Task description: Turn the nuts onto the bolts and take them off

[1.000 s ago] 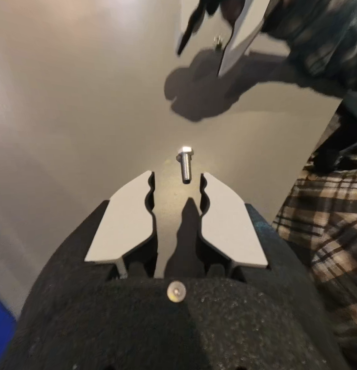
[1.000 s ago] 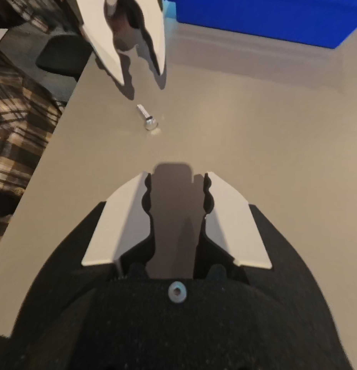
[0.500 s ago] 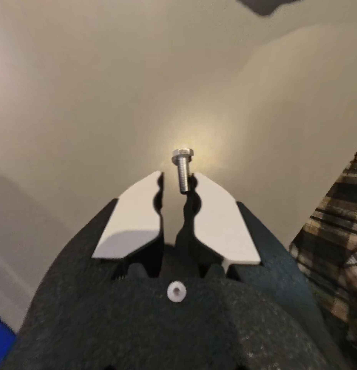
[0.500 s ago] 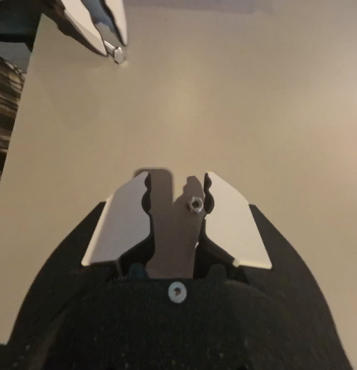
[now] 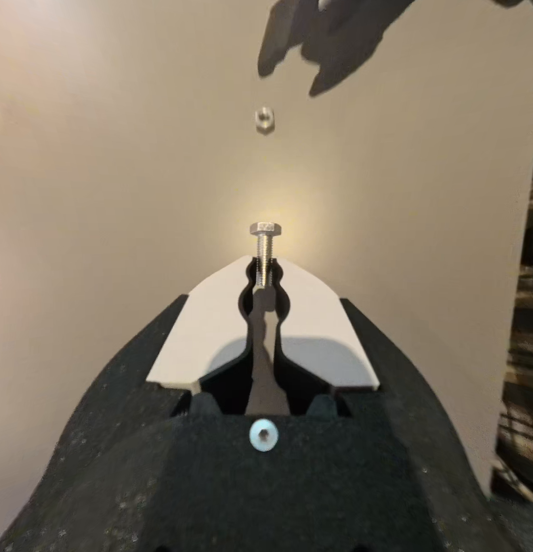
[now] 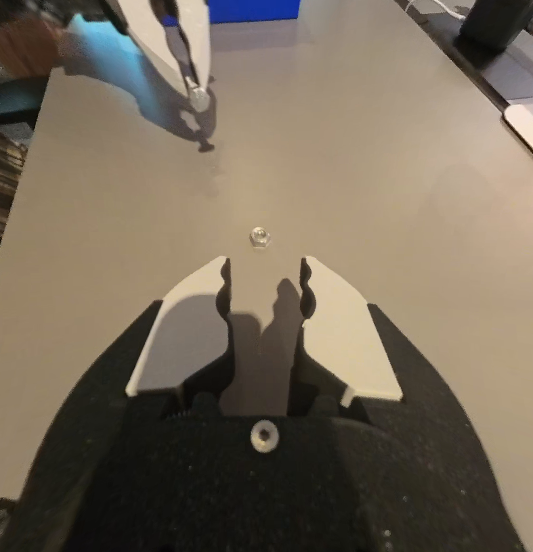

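My left gripper (image 5: pixel 262 265) has its white jaws pinched tight on the threaded shank of a small silver hex-head bolt (image 5: pixel 264 250), whose head sticks out past the fingertips; the shadows cast under it suggest it is raised clear of the smooth beige tabletop (image 5: pixel 109 179). My right gripper (image 6: pixel 264 260) is spread wide with nothing between its jaws, and a small silver hex nut (image 6: pixel 259 237) lies flat on the table just ahead of its tips. From the right wrist view I can see the left gripper well beyond the nut, at the far left. Past it sits a bright blue box (image 6: pixel 253 10), and a dark block-shaped object (image 6: pixel 495 27) stands off the table's right edge.
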`<control>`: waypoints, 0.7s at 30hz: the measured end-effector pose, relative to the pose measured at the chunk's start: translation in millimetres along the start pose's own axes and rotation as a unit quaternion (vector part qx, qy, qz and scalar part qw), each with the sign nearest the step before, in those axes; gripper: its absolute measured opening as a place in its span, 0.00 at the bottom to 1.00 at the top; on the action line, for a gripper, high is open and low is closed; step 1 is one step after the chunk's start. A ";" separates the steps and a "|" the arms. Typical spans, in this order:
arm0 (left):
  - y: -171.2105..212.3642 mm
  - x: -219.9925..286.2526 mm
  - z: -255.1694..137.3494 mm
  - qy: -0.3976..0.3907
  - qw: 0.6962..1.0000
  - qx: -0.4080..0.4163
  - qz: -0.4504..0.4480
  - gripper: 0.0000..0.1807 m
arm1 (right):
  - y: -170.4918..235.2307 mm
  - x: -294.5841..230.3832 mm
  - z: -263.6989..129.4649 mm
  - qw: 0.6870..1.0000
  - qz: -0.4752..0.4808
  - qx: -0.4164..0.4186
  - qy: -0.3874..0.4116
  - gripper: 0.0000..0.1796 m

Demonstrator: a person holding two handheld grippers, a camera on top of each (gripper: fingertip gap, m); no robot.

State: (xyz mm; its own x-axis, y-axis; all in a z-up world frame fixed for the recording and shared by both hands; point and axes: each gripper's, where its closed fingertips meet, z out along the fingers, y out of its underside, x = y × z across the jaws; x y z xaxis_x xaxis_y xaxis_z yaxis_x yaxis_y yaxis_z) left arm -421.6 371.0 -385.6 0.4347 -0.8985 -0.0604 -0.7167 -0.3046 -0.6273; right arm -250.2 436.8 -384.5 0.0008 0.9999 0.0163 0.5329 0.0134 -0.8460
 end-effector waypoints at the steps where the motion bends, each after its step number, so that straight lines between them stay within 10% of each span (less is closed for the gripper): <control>1: -13.6 -6.2 9.5 0.014 1.000 -0.003 0.012 0.05 | 2.4 1.4 -1.2 1.000 0.003 -0.001 0.001 0.24; 10: -70.8 -33.3 100.1 0.114 0.991 -0.016 0.064 0.05 | 20.5 7.9 -2.6 0.999 0.020 -0.024 0.004 0.24; 21: -61.8 -36.2 118.9 0.123 0.989 -0.035 0.072 0.05 | 16.5 4.4 14.7 0.999 0.020 -0.046 -0.012 0.23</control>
State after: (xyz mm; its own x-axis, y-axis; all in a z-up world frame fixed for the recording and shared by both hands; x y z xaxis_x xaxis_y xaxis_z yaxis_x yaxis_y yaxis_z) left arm -328.2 460.0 -437.0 0.1853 -0.9814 0.0498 -0.8012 -0.1802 -0.5706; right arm -253.9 441.6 -406.2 0.0047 0.9995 -0.0303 0.6081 -0.0269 -0.7934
